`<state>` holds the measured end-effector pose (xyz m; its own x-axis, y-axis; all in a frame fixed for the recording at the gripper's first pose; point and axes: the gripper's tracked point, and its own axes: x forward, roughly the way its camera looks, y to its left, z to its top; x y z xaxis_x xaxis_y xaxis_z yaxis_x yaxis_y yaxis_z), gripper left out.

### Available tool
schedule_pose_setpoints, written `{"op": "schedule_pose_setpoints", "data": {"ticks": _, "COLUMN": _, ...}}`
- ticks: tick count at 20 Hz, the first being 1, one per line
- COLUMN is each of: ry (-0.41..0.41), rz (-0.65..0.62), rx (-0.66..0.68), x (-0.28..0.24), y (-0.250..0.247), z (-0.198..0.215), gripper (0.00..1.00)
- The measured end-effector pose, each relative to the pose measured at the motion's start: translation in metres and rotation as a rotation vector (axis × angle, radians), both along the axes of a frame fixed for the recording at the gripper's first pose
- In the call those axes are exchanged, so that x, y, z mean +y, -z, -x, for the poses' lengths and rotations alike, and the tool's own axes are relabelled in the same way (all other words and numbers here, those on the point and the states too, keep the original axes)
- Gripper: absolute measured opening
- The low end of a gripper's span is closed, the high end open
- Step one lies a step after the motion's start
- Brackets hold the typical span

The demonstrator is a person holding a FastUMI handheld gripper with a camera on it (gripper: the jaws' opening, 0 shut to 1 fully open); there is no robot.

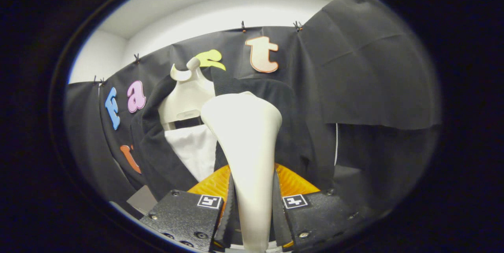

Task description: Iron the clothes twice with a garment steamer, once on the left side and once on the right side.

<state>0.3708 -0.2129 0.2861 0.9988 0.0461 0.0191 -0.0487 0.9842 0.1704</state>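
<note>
Your jaws pinch the neck of the garment steamer (246,142), one finger on each side; its wide head stands up just ahead of the fingertips. Beyond it hangs the dark jacket (283,127) over a white shirt (193,146) on a pale hanger (187,95). Head probably sits over the jacket's front panel; contact is unclear. Keep the head flat, glide down one side slowly. No brand or readable writing visible on steamer or garment.

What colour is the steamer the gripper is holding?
Creamy white. The steamer shows best in the gripper view, clamped between the fingers of the gripper, in front of the black jacket.
</note>
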Motion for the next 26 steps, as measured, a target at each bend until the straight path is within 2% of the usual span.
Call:
{"op": "schedule_pose_setpoints", "data": {"ticks": 5, "ry": 0.03, "rz": 0.026, "rx": 0.03, "x": 0.005, "y": 0.019, "z": -0.021, "gripper": 0.43}}
{"op": "schedule_pose_setpoints", "data": {"ticks": 13, "ry": 0.08, "rz": 0.037, "rx": 0.077, "x": 0.0, "y": 0.053, "z": -0.02, "gripper": 0.43}}
{"op": "schedule_pose_setpoints", "data": {"ticks": 26, "ry": 0.133, "rz": 0.062, "rx": 0.187, "x": -0.003, "y": 0.144, "z": -0.02, "gripper": 0.43}}
